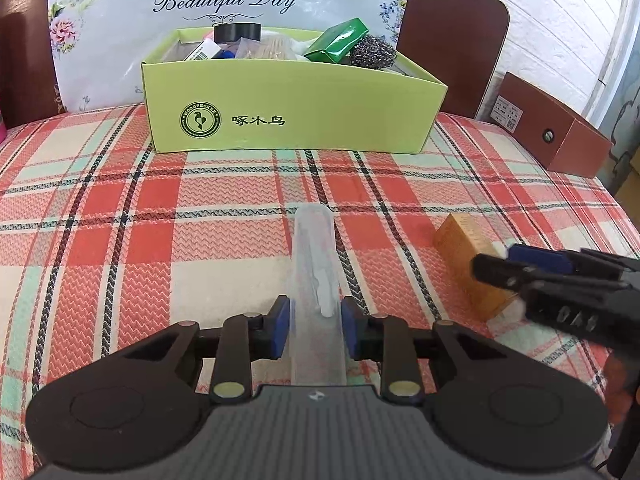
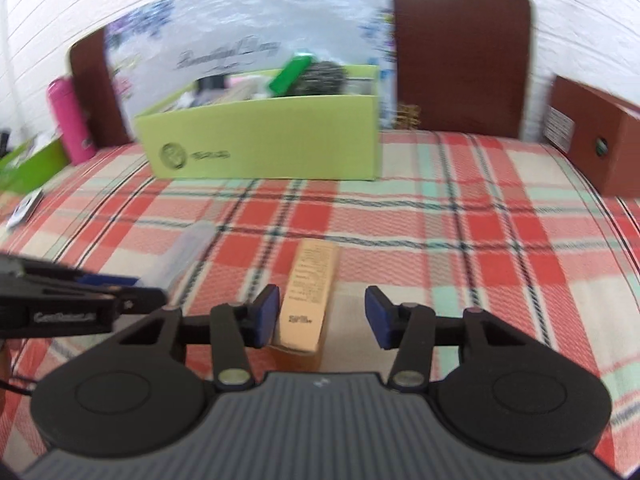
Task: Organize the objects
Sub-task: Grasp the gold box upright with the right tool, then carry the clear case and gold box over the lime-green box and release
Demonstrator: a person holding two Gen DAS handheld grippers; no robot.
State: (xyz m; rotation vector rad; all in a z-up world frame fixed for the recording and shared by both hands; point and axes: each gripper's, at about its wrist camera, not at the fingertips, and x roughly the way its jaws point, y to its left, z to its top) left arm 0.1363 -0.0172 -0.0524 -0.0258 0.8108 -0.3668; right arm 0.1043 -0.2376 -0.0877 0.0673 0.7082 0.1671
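Checked red, cream and mint cloth covered the tabletop [image 1: 120, 208], with a lime-green cardboard box [image 1: 296, 112] of oddments set toward its far edge. Near the middle of the near edge, a clear plastic tube case [image 1: 314, 264] was held lengthwise between the narrowly set pads of the left claw [image 1: 315, 330]. It was judged light, stiff and slippery, and best gripped across its sides near the near end. Just to its right, a small tan carton [image 2: 310, 292] stood between the jaws of the right claw [image 2: 322, 316]. These jaws stood partly open; the left pad was at the carton's side, while the right pad was clear of it. The carton was judged light and crushable, and best held across its broad faces.
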